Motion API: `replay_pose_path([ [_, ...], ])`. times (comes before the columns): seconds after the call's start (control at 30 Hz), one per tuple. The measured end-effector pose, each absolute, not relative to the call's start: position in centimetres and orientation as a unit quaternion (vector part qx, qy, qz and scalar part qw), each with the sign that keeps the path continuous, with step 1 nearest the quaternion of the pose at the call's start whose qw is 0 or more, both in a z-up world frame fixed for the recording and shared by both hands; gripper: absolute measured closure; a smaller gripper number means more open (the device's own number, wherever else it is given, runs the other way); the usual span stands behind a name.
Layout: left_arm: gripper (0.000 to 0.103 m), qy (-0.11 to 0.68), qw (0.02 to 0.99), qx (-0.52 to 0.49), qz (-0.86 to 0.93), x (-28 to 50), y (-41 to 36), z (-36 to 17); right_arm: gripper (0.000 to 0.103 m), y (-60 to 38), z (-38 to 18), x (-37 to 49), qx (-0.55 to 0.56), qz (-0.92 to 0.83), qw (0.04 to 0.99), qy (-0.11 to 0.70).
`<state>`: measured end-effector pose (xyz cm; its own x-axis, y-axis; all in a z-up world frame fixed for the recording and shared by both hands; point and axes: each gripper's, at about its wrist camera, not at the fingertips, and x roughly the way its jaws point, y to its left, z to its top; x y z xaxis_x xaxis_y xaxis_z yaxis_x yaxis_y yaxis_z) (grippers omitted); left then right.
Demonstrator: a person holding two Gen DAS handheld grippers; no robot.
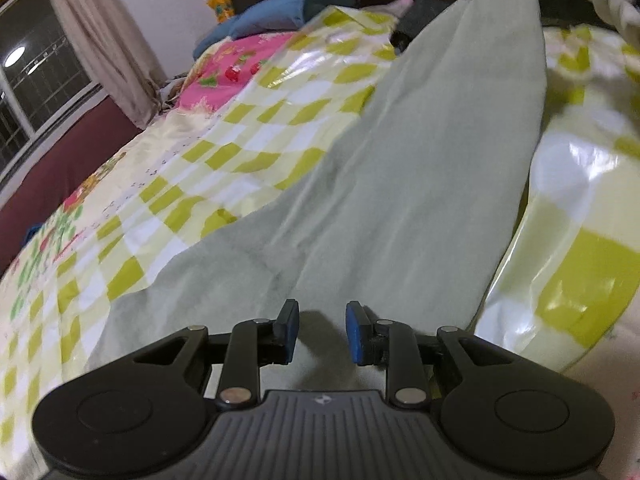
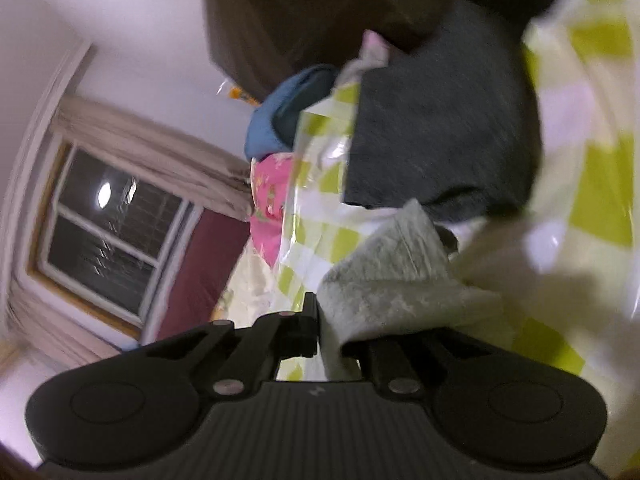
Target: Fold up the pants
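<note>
My right gripper (image 2: 326, 332) clamps the pants (image 1: 400, 184) hem, raised off the bedspread (image 1: 168, 184) for folding; my left gripper (image 1: 322, 330) gapes above the waist.

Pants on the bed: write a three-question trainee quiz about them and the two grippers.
1. True or false: the right gripper is shut on the pale green pants.
2. What lies under the pants? A) wooden floor B) checked bedspread C) metal tray
3. The left gripper has a gap between its blue-padded fingers. What shows in that gap?

Key: 1 true; 2 B; 3 the pants' cloth. Whether the fingers press it cannot be told.
</note>
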<state>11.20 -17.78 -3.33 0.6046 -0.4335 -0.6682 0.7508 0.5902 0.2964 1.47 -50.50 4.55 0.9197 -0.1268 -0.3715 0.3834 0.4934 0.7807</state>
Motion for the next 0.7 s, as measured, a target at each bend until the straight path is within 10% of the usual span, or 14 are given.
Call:
replay_pose_path([
  [0.7, 0.051, 0.284, 0.935, 0.131, -0.167, 8.6, 5.7, -2.7, 0.098, -3.5, 2.8, 15.7, -0.236, 0.147, 0.913, 0.299],
])
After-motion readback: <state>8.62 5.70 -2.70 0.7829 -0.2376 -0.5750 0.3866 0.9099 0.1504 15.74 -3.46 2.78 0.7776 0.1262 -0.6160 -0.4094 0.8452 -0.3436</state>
